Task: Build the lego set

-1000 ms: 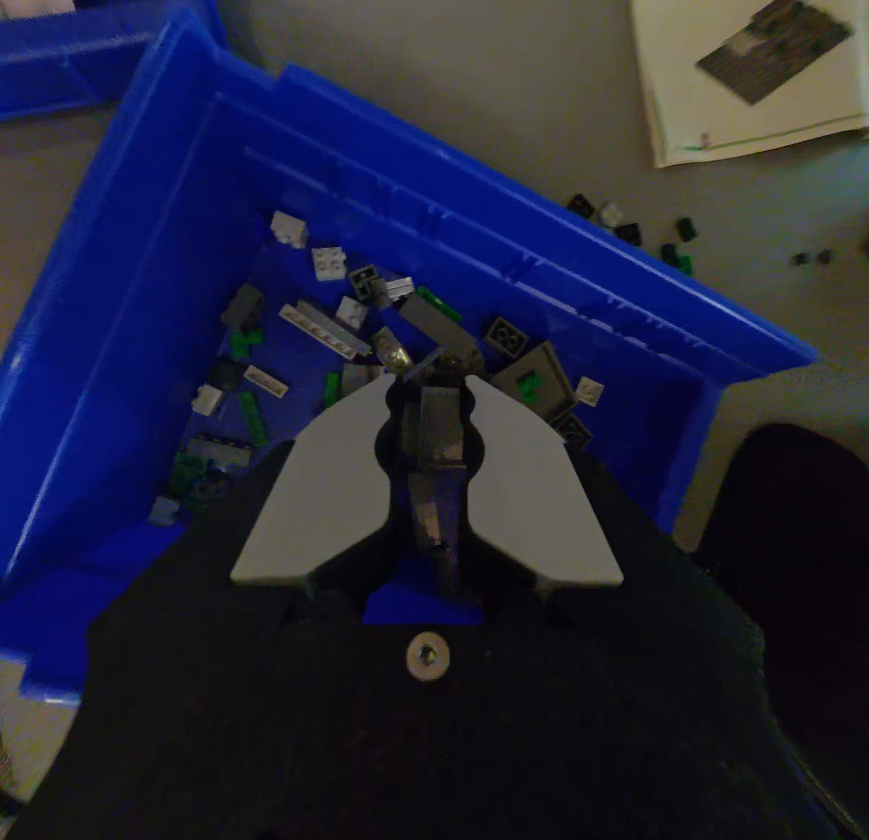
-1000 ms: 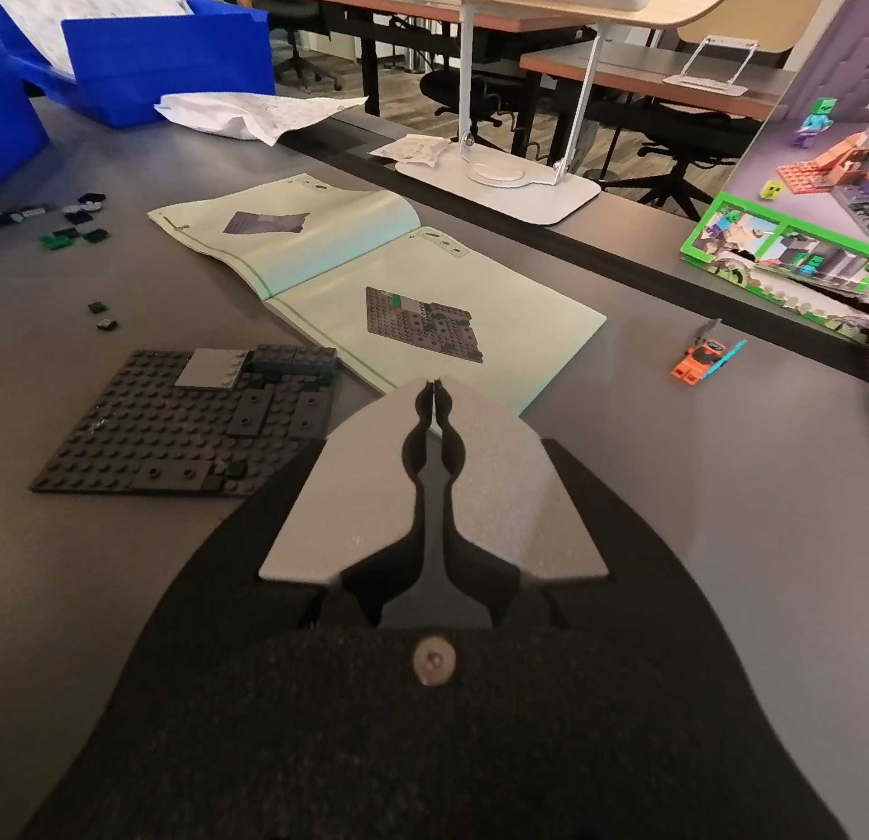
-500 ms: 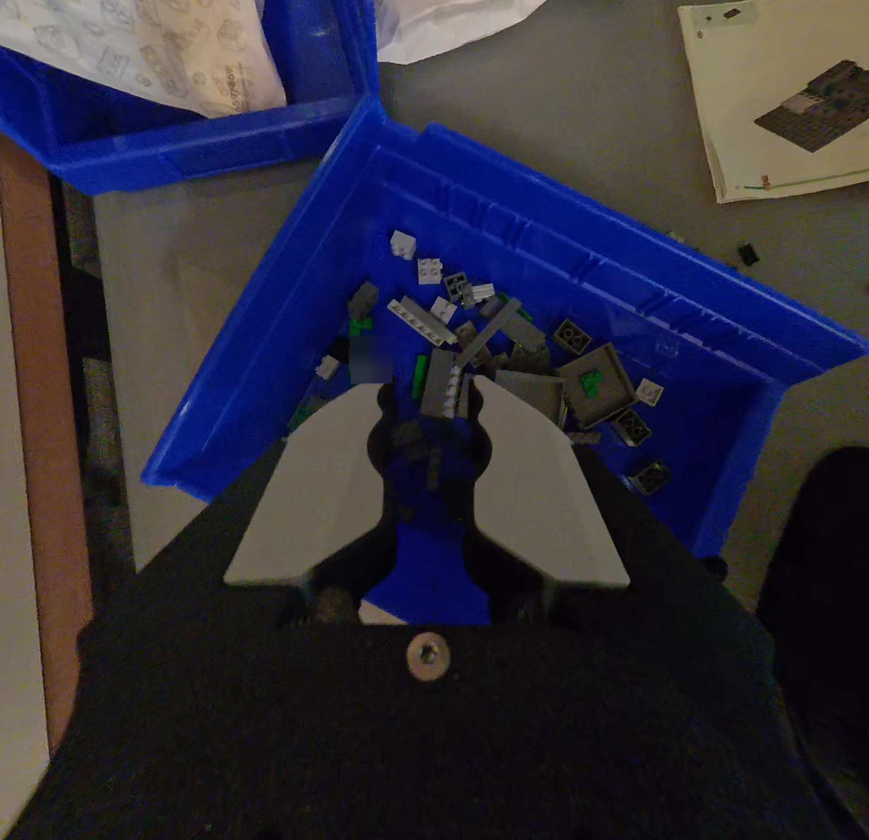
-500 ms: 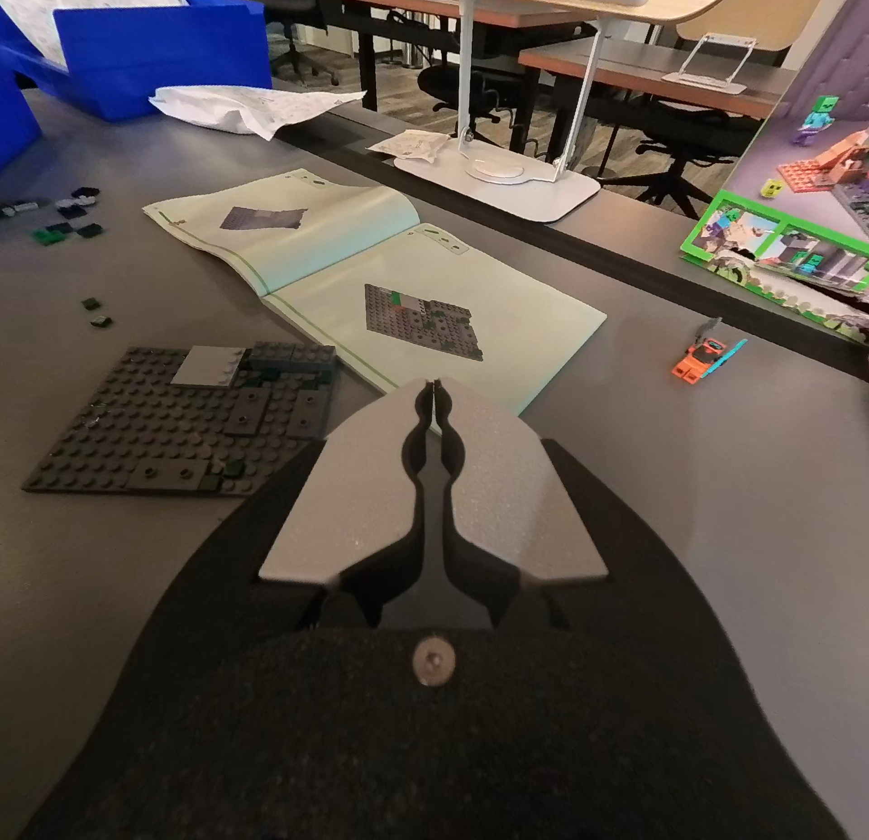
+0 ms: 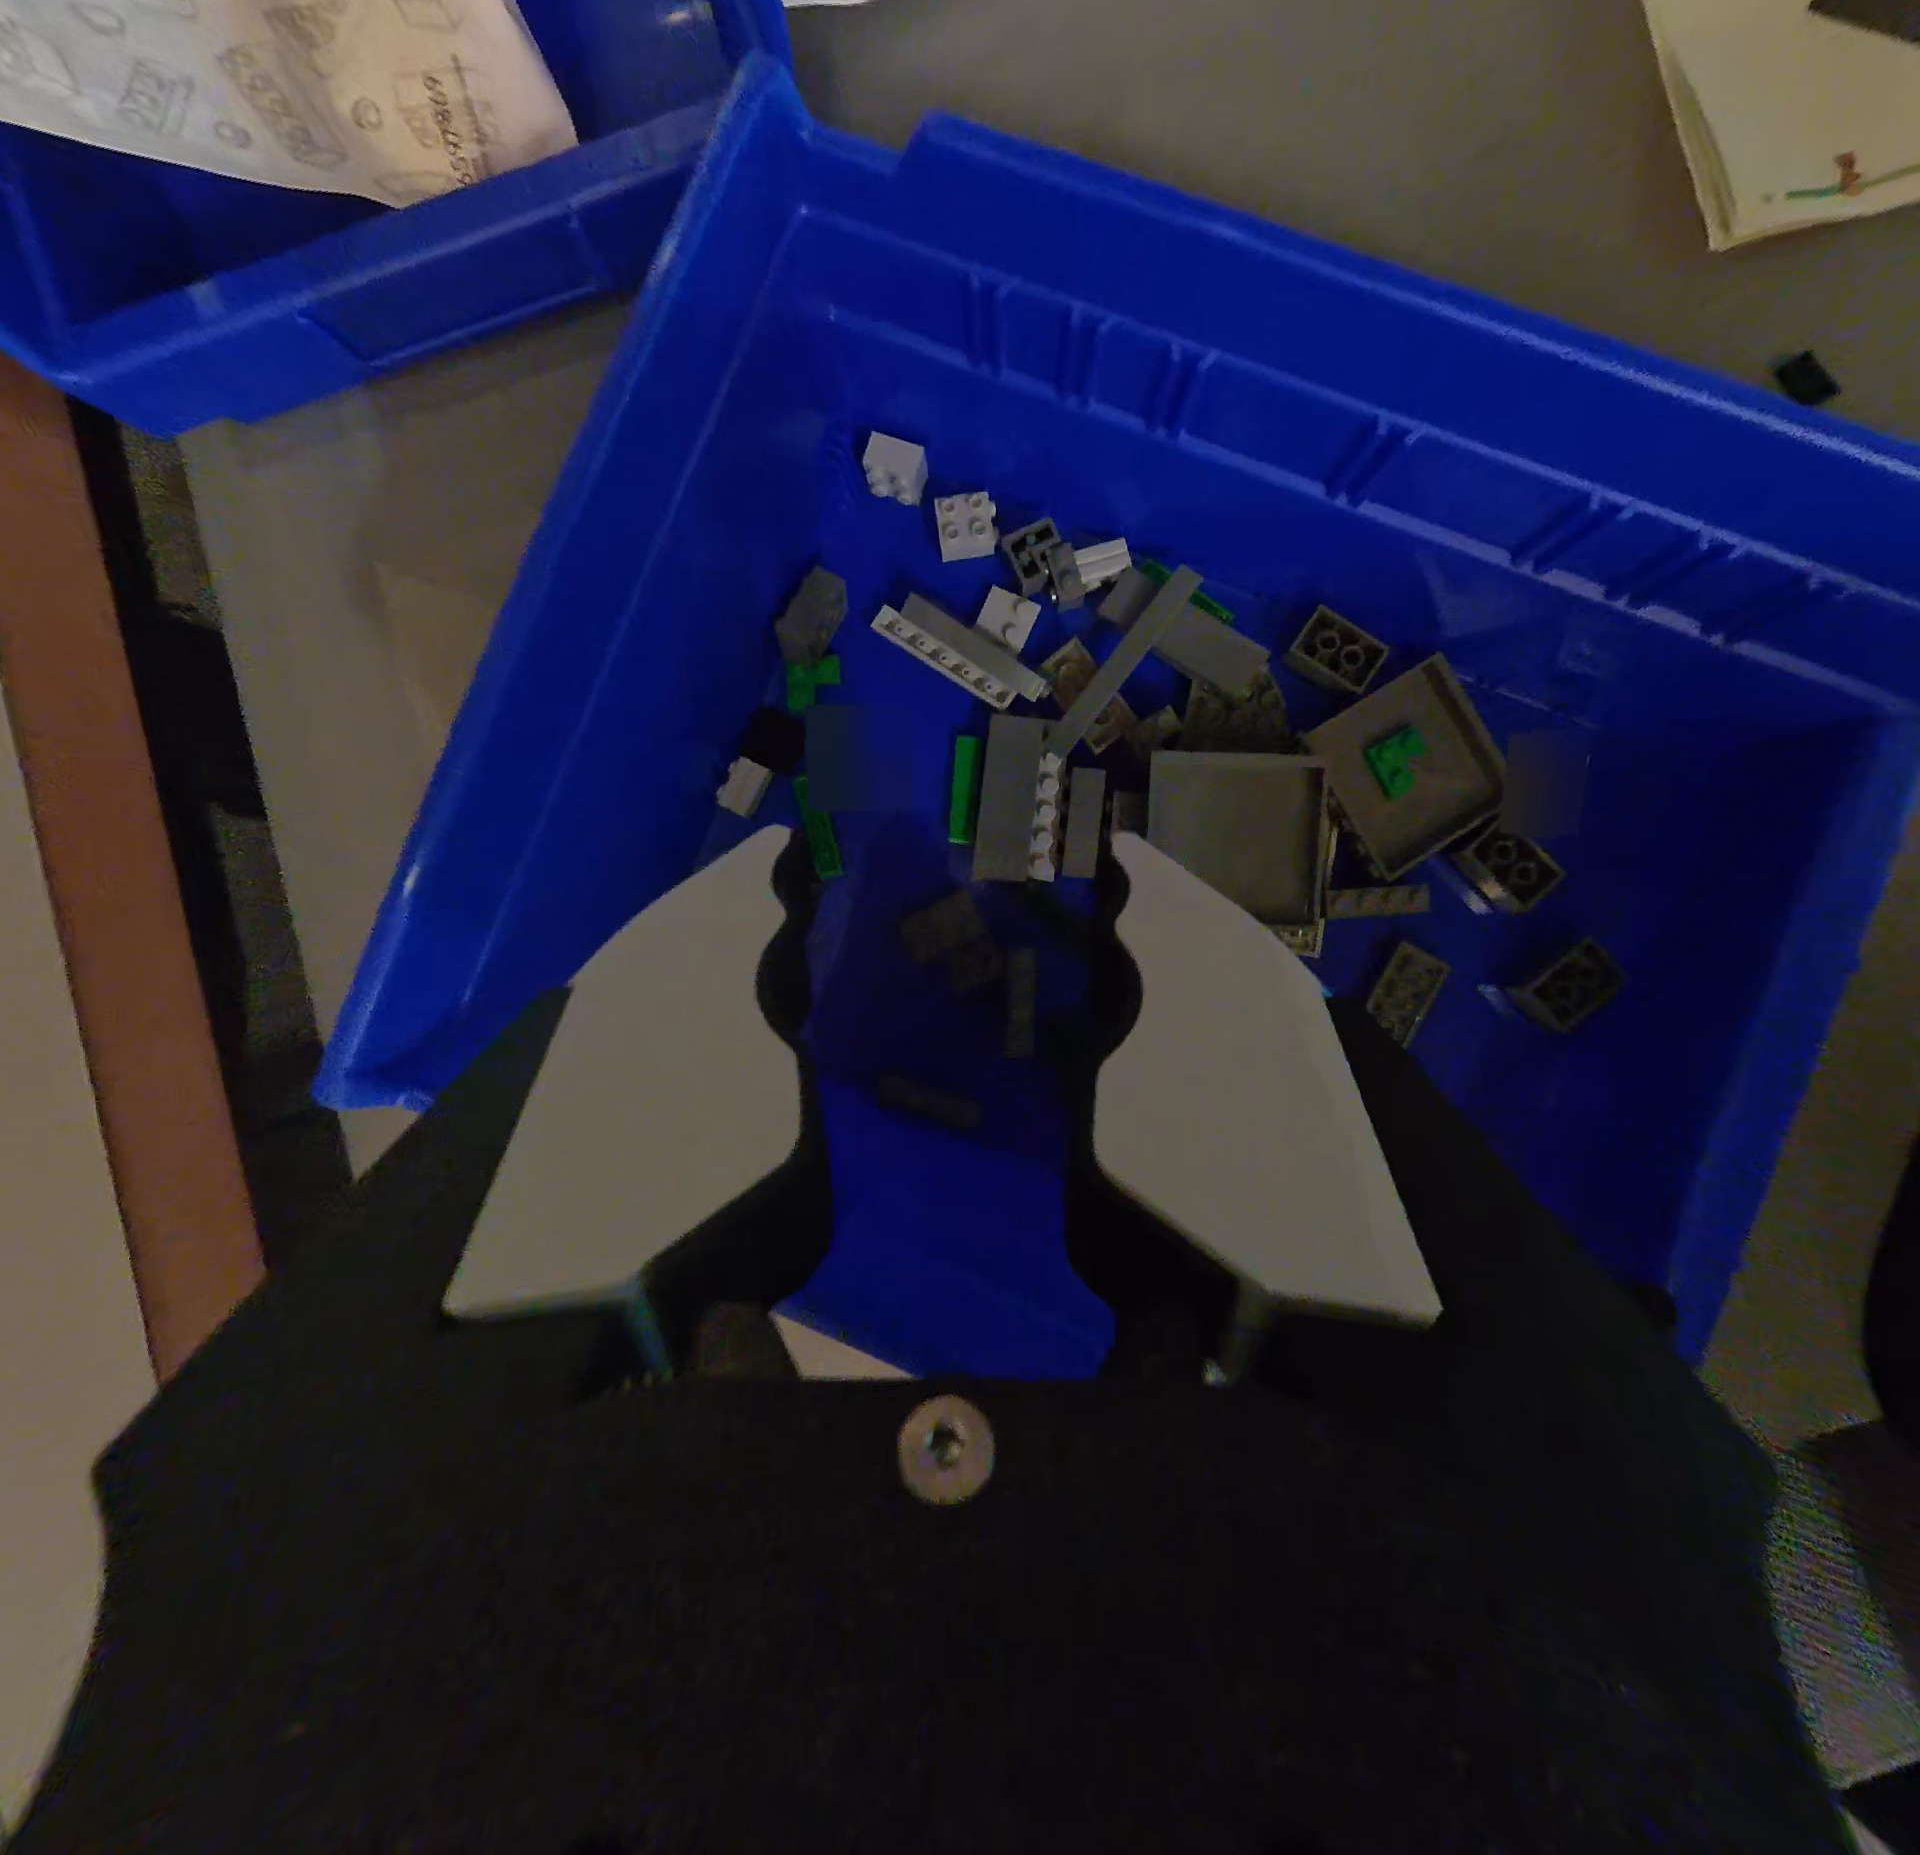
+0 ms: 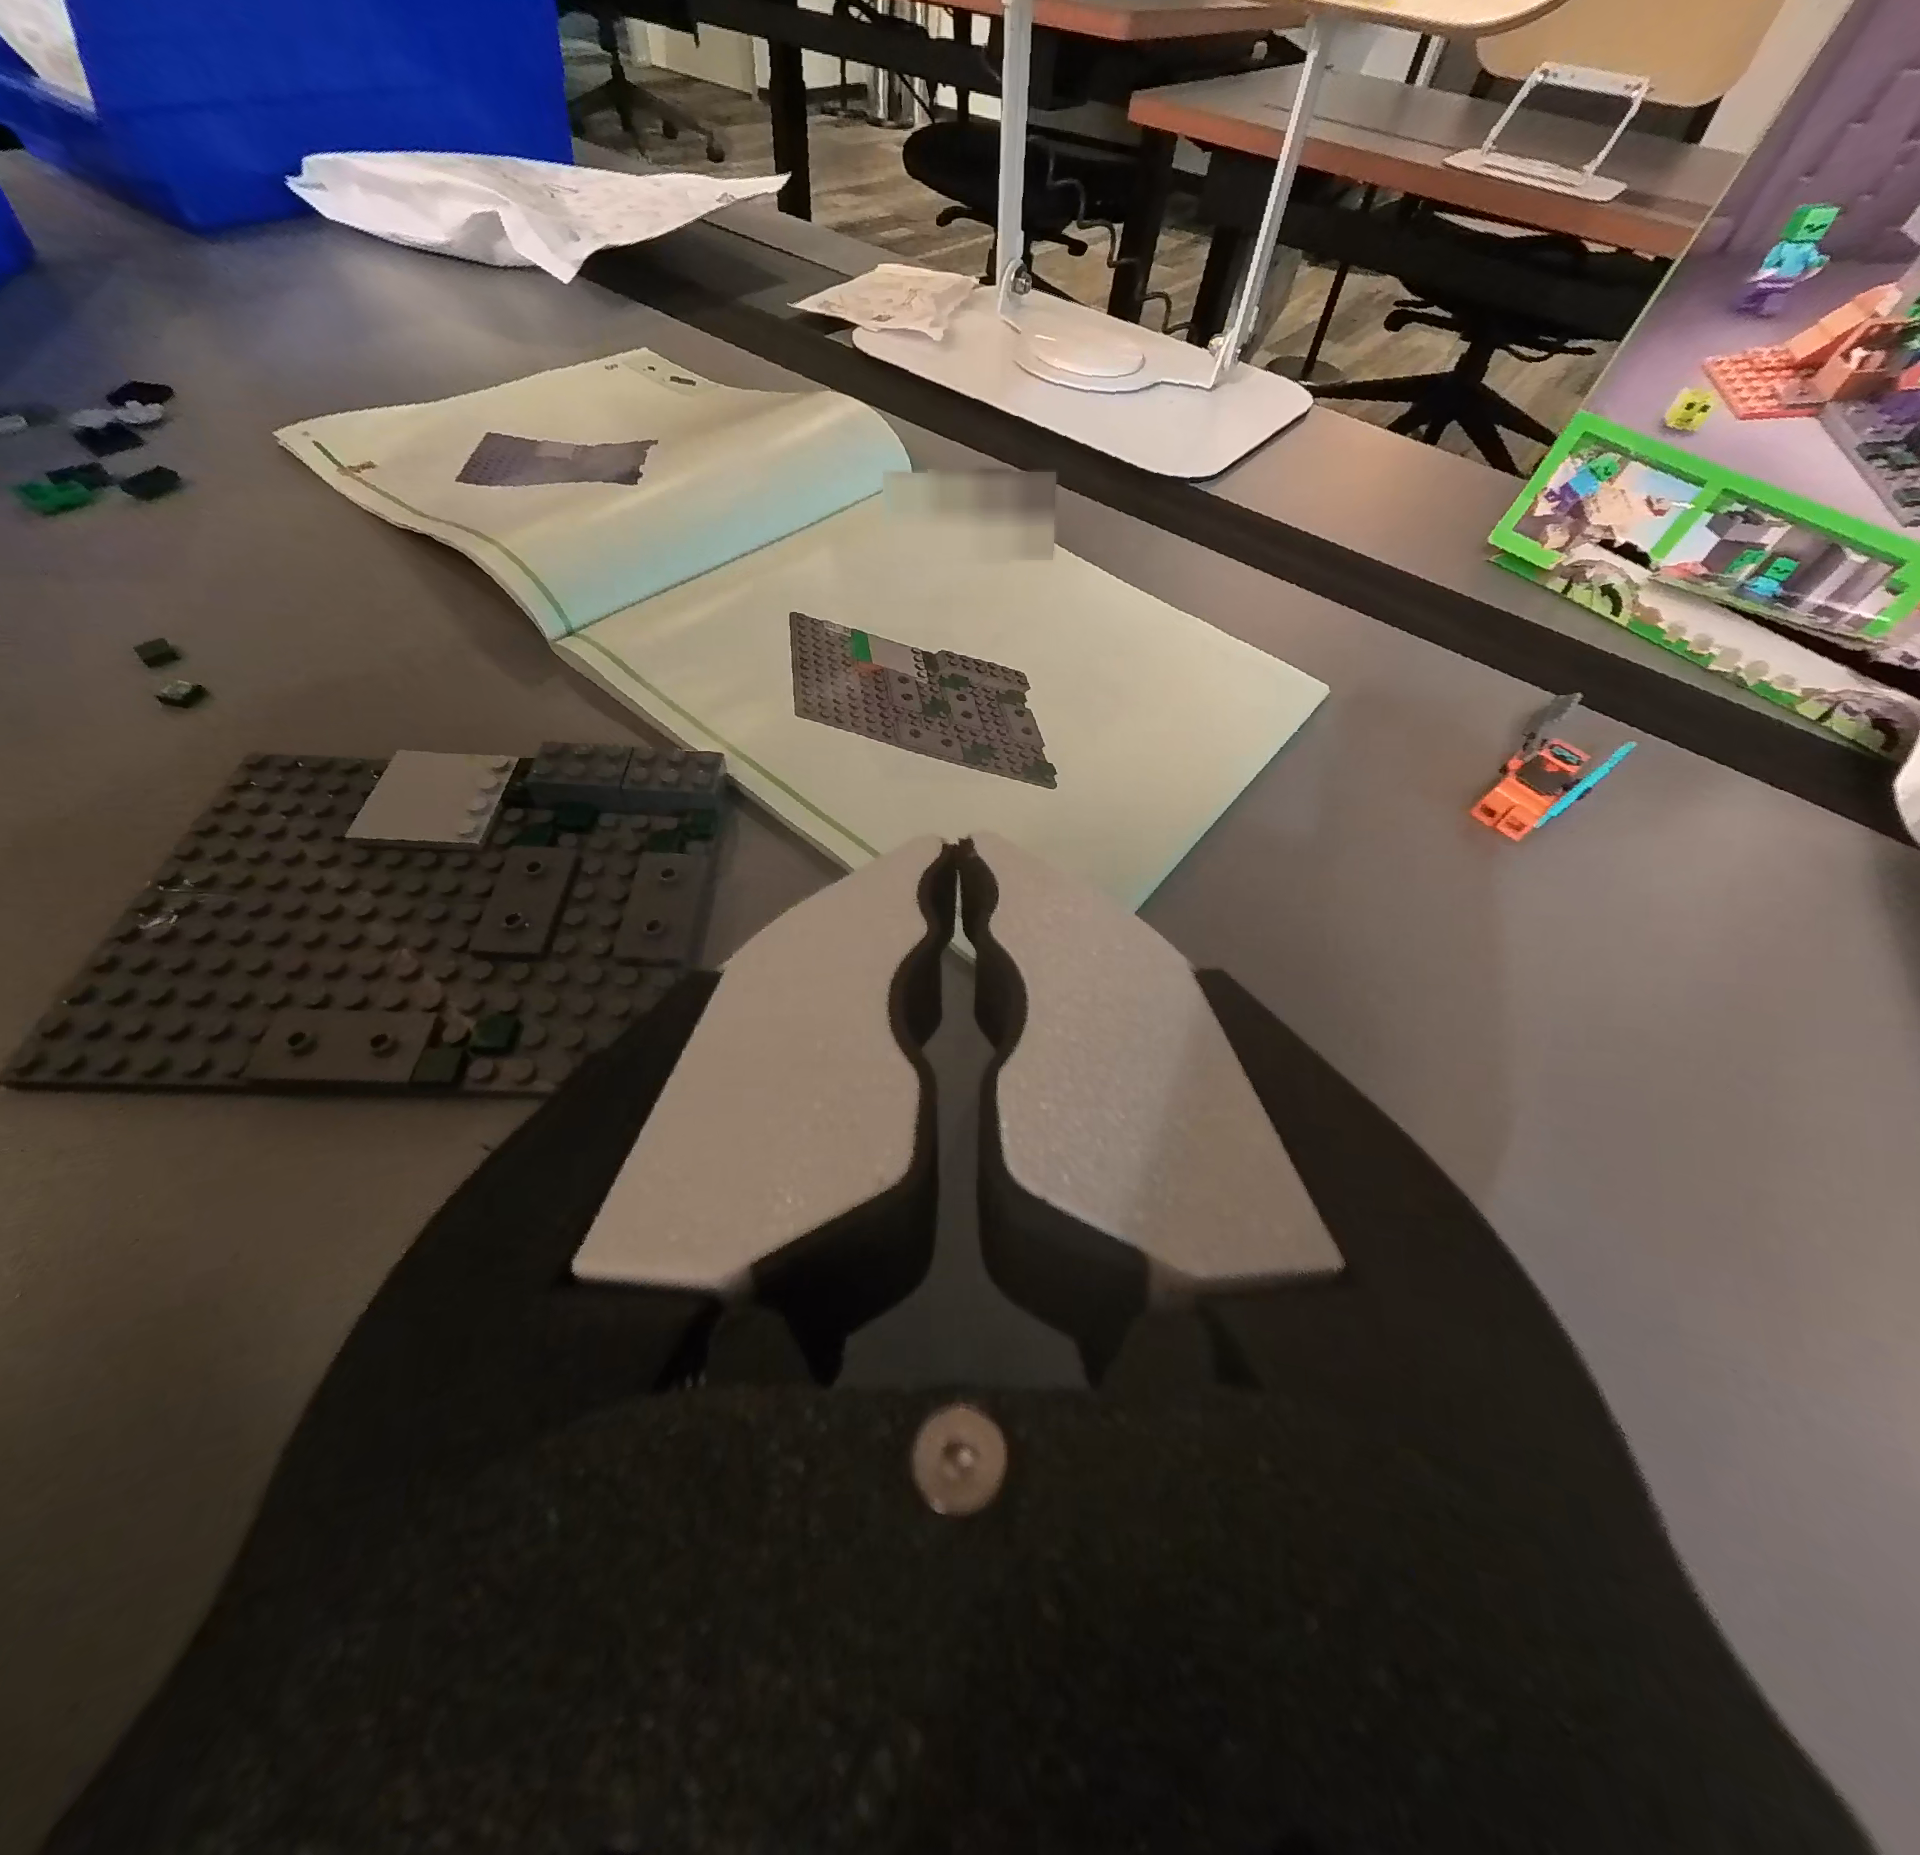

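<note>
Hovering high over the blue bin (image 5: 644,517), the left claw (image 5: 951,849) has opened wide and dropped its dark grey piece, so picking restarts. Loose bricks (image 5: 1023,808) lie just ahead. The right claw (image 6: 958,849), shut and empty, waits right of the baseplate (image 6: 312,943).

Gripper body hides the blue bin's (image 5: 727,371) near wall, while frame edges crop the instruction booklet (image 5: 1787,91) and set box (image 6: 1766,434).
</note>
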A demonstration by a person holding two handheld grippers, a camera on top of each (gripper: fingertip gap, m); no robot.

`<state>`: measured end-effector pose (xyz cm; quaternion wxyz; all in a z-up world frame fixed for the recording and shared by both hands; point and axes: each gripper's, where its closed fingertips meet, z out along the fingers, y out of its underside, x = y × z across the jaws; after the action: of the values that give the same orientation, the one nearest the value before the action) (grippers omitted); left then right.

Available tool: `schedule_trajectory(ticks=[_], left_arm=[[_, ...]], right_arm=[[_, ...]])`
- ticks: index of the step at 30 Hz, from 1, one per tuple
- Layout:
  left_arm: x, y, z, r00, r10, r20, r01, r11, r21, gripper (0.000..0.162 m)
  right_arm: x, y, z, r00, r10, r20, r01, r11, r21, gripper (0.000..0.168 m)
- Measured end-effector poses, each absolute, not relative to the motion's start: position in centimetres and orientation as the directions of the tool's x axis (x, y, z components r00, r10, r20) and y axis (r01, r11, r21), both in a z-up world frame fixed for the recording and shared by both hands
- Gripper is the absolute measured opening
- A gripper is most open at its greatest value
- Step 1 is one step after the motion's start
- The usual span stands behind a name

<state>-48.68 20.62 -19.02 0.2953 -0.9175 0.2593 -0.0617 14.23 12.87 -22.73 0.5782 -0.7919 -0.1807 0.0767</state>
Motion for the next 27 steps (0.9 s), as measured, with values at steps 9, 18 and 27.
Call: schedule_trajectory(ticks=[9, 18, 27], left_arm=[[-45.4, 18.6, -22.4, 0.704, -0.708, -0.046, -0.656, -0.625, -0.423, 0.067], [-42.6, 16.4, -27.2, 0.596, -0.803, 0.023, -0.784, -0.588, -0.198, 0.068], [-42.9, 16.7, -28.0, 0.613, -0.79, 0.021, -0.784, -0.612, -0.103, 0.057]], right_arm=[[14.2, 13.1, -23.2, 0.926, 0.362, 0.107, 0.217, -0.279, -0.936, 0.0], [14.3, 13.2, -23.4, 0.928, 0.356, 0.109, 0.219, -0.285, -0.933, 0.0], [14.5, 13.1, -23.1, 0.928, 0.357, 0.106, 0.213, -0.275, -0.937, 0.0]])
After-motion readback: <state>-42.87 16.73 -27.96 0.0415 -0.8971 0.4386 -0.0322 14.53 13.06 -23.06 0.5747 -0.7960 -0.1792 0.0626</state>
